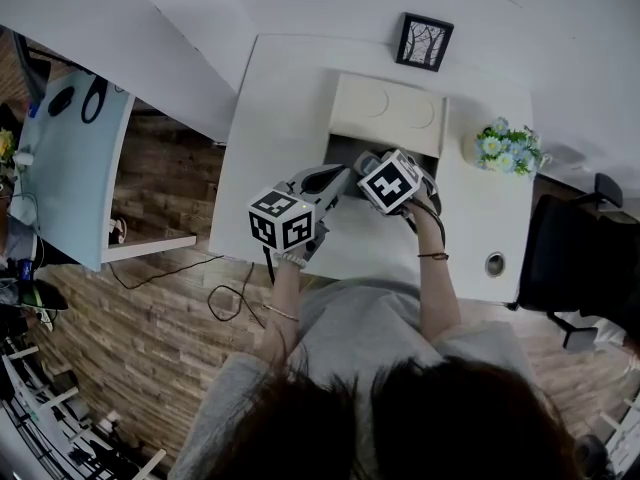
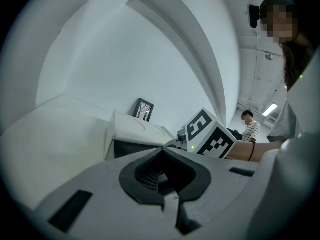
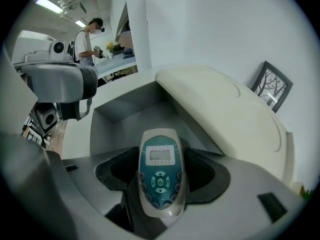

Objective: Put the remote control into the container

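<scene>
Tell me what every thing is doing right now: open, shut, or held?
Container: open, lid raised.
Remote control: gripped, not yet inside container.
Right gripper: jaws shut on the remote control.
Left gripper: jaws shut, empty.
Picture frame: standing upright.

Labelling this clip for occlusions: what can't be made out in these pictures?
- Teal-and-white remote control: in the head view, hidden under the right gripper; button print too small in the right gripper view.
- Open cream container: in the right gripper view, the near part of its grey floor is behind the remote and jaws.
</scene>
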